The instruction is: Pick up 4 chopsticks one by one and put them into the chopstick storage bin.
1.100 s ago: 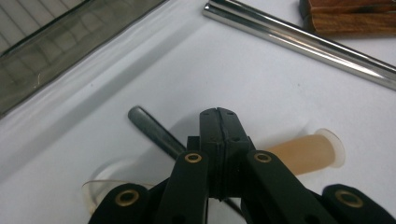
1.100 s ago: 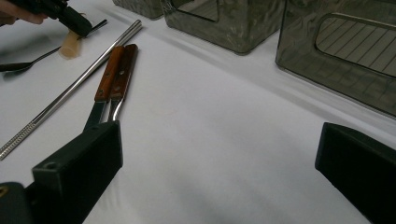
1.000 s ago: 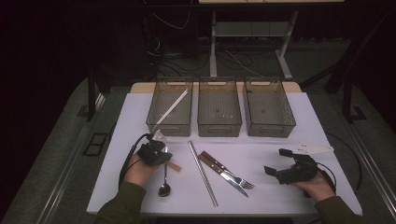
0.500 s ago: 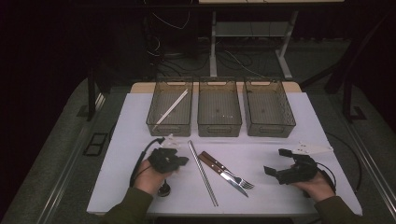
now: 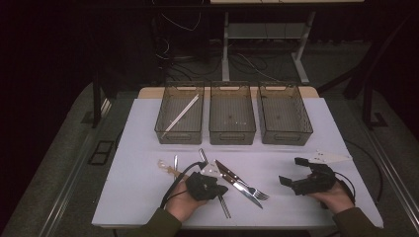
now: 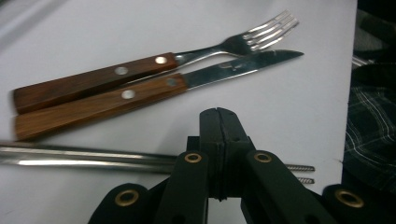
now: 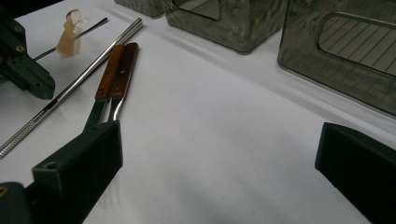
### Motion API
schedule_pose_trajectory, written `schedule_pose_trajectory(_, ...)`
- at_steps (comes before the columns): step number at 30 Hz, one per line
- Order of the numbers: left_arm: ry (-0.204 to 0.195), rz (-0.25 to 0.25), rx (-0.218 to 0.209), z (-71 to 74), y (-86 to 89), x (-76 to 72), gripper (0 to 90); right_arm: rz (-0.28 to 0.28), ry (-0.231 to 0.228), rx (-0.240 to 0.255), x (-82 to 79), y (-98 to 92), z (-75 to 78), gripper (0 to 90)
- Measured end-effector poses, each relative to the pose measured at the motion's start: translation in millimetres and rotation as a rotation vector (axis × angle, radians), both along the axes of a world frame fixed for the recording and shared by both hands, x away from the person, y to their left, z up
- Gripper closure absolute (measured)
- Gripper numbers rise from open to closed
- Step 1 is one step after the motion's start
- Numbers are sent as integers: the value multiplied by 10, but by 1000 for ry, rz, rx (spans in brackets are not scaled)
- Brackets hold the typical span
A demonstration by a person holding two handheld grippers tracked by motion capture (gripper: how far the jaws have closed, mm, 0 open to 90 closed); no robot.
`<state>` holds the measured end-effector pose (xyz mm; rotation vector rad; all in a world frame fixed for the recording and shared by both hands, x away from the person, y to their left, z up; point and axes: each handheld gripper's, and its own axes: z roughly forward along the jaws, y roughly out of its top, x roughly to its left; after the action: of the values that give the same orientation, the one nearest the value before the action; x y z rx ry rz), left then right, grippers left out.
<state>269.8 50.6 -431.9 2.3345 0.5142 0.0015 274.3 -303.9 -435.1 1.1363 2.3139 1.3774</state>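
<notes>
No readable text, labels, numbers anywhere.

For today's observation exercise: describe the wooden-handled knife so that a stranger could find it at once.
Start at the white table and find the middle bin. In front of it lie two wooden-handled pieces side by side. The knife has a flat pointed blade; the fork beside it ends in tines.

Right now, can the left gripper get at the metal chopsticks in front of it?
Probably yes. The left gripper hangs right over the metal chopsticks, with nothing between them. But its jaws are shut and would have to open first; the fork and knife lie just beyond, apart.
</notes>
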Motion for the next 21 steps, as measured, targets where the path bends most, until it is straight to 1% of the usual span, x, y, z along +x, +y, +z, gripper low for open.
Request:
schedule_pose_trajectory(2,12,3,-7,-29,-62,-27,897,0,0,0,1,1,-1,8)
schedule_pose_trajectory(3,-2,-23,12,-41,-78,-16,897,0,0,0,1,1,-1,8)
schedule_pose_trajectory(4,4,-35,28,-51,-90,-17,897,1,0,0,2,0,-2,8)
schedule_pose_trajectory(5,17,-23,22,-72,-107,-29,897,1,0,0,2,0,-1,9)
schedule_pose_trajectory(6,10,-28,32,-82,-110,-21,897,1,0,0,2,-1,-1,8)
schedule_pose_trajectory(7,19,-28,41,-88,-108,-25,897,1,0,0,2,-1,-1,9)
schedule_pose_trajectory(8,19,-32,48,-98,-108,-21,897,1,0,0,2,-2,-1,8)
schedule_pose_trajectory(9,23,-31,44,-99,-102,-21,897,1,-1,0,2,-3,0,8)
schedule_pose_trajectory(11,31,-39,54,-93,-82,-17,897,0,-2,0,2,-5,0,8)
schedule_pose_trajectory(12,27,-50,63,-89,-65,-4,897,1,-2,0,2,-6,0,8)
schedule_pose_trajectory(14,36,-44,64,-86,-40,-3,897,0,-2,0,3,-7,0,8)
schedule_pose_trajectory(15,33,-60,82,-77,-14,12,897,0,-2,1,3,-7,1,8)
schedule_pose_trajectory(16,39,-51,75,-79,-2,11,897,0,-4,0,2,-7,1,9)
schedule_pose_trajectory(17,52,-23,56,-86,0,-7,897,0,-6,-1,3,-8,0,9)
schedule_pose_trajectory(19,48,-40,73,-78,45,14,897,-1,-5,0,4,-8,0,8)
schedule_pose_trajectory(20,59,-30,69,-78,59,10,897,-1,-8,0,6,-10,0,9)
schedule_pose_trajectory(21,61,-32,74,-75,80,16,897,0,-10,0,7,-11,-1,9)
